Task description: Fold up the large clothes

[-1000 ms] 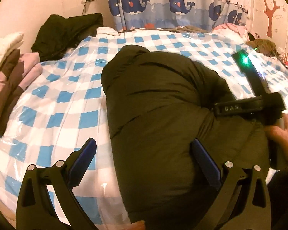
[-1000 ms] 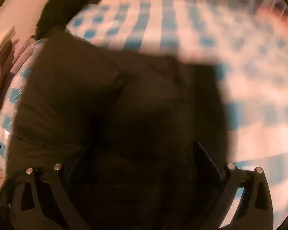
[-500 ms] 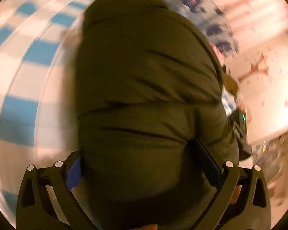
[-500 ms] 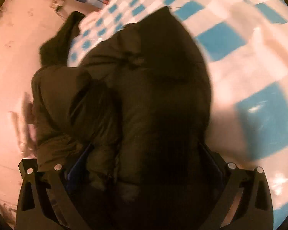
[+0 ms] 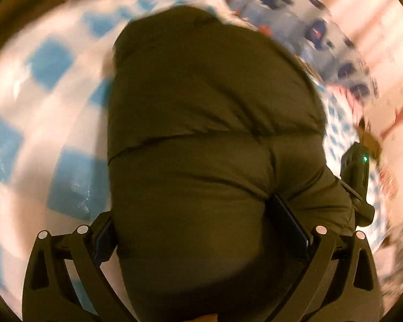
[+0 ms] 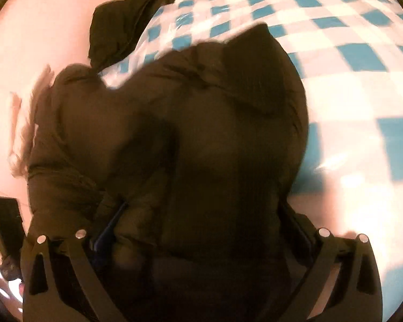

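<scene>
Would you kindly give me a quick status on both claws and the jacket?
Left claw and right claw: both clamped on the bundled dark puffer jacket. Jacket bunched over the blue-checked cover. Another dark garment at the far edge, clear of it.

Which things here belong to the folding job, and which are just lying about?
Part of the job:
- puffy dark jacket, bundled on the bed
- left gripper, jaws around the jacket's near end
- right gripper, jaws around the jacket
- checked bed cover

Lying about:
- another dark garment at the bed's far edge
- whale curtain, blurred
</scene>
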Motion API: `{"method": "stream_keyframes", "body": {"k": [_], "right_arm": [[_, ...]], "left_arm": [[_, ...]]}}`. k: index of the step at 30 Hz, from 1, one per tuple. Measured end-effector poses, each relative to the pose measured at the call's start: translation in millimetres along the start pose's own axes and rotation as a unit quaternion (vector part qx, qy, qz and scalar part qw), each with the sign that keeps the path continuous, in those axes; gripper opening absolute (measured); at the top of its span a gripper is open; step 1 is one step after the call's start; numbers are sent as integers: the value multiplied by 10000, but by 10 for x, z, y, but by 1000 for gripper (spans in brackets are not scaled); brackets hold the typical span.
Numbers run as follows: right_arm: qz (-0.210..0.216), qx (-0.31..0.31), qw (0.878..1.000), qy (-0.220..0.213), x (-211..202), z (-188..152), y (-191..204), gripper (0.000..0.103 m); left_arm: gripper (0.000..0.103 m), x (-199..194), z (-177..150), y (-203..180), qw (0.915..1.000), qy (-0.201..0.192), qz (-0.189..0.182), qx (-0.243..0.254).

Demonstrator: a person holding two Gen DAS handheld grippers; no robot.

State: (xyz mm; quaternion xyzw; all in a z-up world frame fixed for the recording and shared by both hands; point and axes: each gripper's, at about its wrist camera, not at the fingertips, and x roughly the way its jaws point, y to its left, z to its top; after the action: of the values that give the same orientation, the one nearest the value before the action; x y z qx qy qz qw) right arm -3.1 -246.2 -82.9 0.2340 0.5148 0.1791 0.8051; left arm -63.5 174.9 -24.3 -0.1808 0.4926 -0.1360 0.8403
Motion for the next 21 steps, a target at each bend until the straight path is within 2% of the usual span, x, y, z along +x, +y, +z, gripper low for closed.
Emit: {"method": "stream_keyframes", "body": {"k": [3,4,6,7,10,11,12,14,15,17,21], "right_arm": [[-106,-52,9999,107,-168,1,36,98],[-152,-70,9999,-26,-245,47,43,98],[-281,-262,9982,-460,-571,-95,99,98],[-350,-390,9967,-627,-716,-176,142,98],[-575,-799,9896,-1051,-1126,-568,272,98],[-702,-994,9865,-1099,-1158,-689,346,98],[-823,-1144,9856,-939,-1077,-725,380,98],[-1323,-1567,9787,34,-674,-880,408,98],[-1262,-1458,9812,125,-629,-892,359,98],[-1211,-1154,9859,57,-714,-870,299,98],[-1175,-1216,9828,-741,-1301,-1019,515,98]], "left_arm": [[96,-172,-45,-61,9995,-134,235,164],[96,-257,-61,-136,9983,-243,436,286],[96,-469,-109,-253,9936,-553,840,515],[96,-608,-163,-362,9882,-773,1126,692],[96,-893,-236,-593,9785,-1060,1488,954],[96,-983,-233,-603,9763,-1115,1567,992],[96,-1064,-266,-657,9738,-1174,1660,1020],[96,-1163,-386,-758,9726,-1208,1690,1047],[96,-1227,-436,-785,9718,-1223,1718,1051],[96,-1321,-582,-867,9689,-1226,1835,1120],[96,-1411,-832,-1097,9683,-1162,1836,1229]]}}
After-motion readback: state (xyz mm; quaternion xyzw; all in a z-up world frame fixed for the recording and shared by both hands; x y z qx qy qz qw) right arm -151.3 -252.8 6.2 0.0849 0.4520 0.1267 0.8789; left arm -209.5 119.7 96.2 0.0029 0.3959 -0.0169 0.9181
